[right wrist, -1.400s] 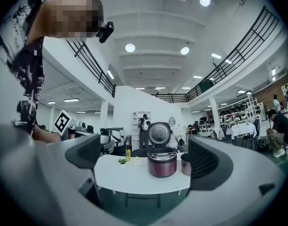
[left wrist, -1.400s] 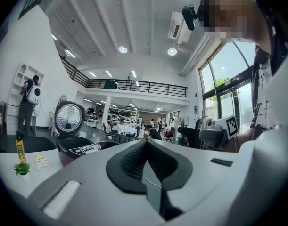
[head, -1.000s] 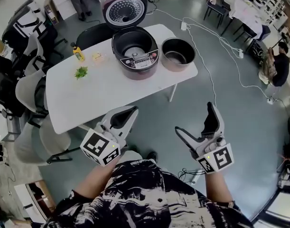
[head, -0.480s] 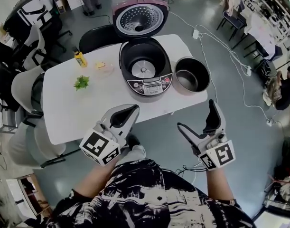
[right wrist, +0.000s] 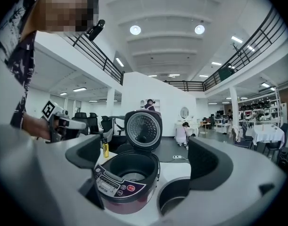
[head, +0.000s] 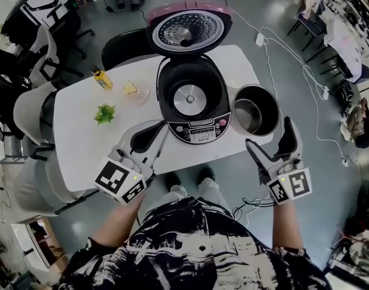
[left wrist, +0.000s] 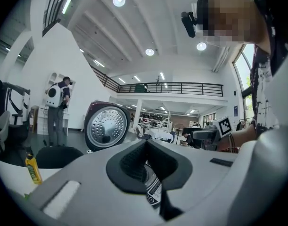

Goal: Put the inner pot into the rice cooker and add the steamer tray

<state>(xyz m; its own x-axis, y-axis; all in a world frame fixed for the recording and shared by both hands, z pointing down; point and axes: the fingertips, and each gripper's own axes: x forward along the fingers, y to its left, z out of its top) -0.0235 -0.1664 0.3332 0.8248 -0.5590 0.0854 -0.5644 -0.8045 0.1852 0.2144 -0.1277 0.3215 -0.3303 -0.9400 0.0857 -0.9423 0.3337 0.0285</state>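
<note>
Rice cooker (head: 193, 101) sits mid-table on the white table (head: 81, 144), lid (head: 187, 29) swung up and back, cavity empty down to the heating plate. Inner pot (head: 255, 110) stands upright on the table just right of the cooker, close to it; touching or not, can't tell.

Right gripper (head: 272, 144): jaws wide apart, nothing held. It hangs off the table's near edge, over the floor, near the pot but clear of it. In the right gripper view the cooker (right wrist: 125, 178) and the inner pot (right wrist: 174, 199) both show in the span of the right gripper (right wrist: 146, 159).

Left gripper (head: 149, 136): pads pressed together, empty, over the table's near edge just left of the cooker's control panel. The left gripper view shows the left gripper (left wrist: 148, 164) with its pads meeting.

Far left of table: yellow bottle (head: 101, 78), green sprig (head: 104, 112), small dish (head: 131, 89).
</note>
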